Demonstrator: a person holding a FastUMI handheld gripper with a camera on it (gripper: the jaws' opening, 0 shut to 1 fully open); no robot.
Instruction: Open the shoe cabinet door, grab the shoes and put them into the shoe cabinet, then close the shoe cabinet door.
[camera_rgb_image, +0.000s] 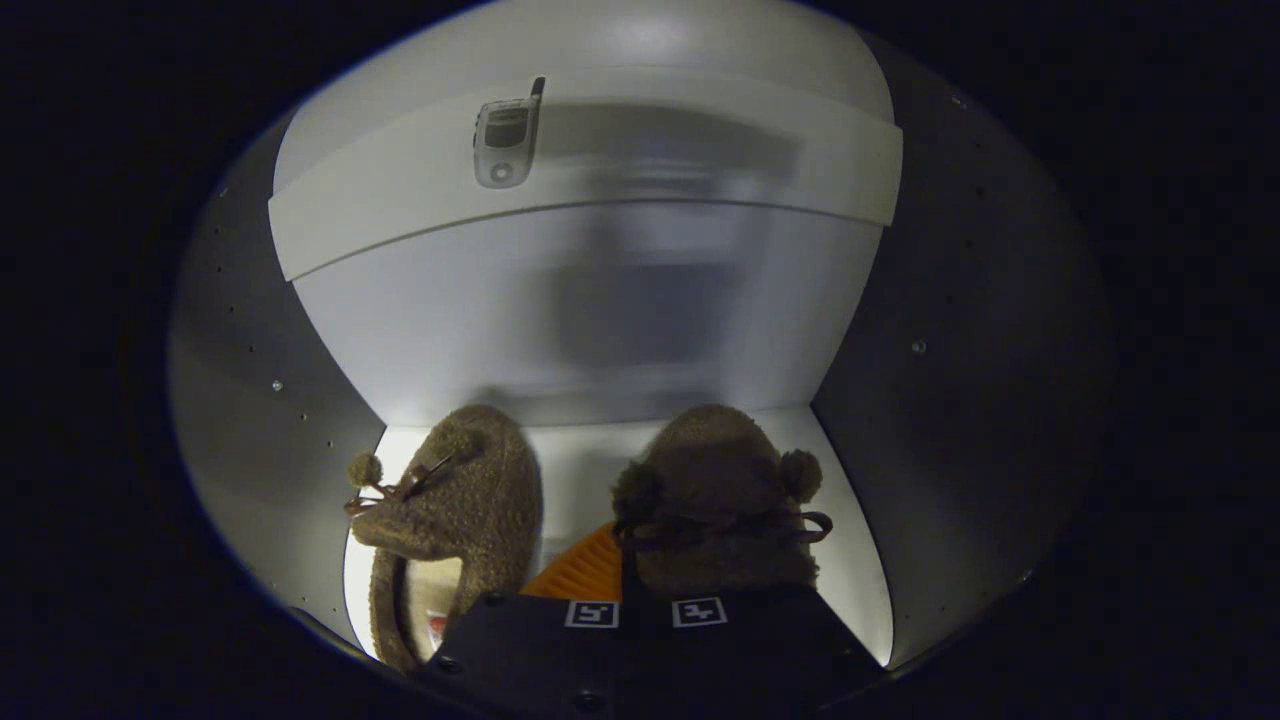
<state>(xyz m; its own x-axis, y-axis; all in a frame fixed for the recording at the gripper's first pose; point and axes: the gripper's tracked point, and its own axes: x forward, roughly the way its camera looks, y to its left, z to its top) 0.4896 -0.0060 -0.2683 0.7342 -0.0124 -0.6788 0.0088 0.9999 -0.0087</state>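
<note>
Your gripper (645, 590) reaches into the white shoe cabinet (600, 330), its fingers seemingly closed on the heel of the right fuzzy brown pompom slipper (720, 500), though the contact is hidden. That slipper's long axis points straight ahead, toe to the back wall. Beside it, left of the fingers, stands the matching left slipper (470, 490), and a small silver flip phone (507, 135) lies on the upper shelf.

Dim overall. Light falls brightest on the cabinet floor (580, 470) around the slippers (470, 500). A soft blurred shadow darkens the cabinet back wall (420, 320). Side panels (960, 330) are grey and shaded. Fisheye distortion bows straight edges outward; the claw (640, 590) is underexposed.
</note>
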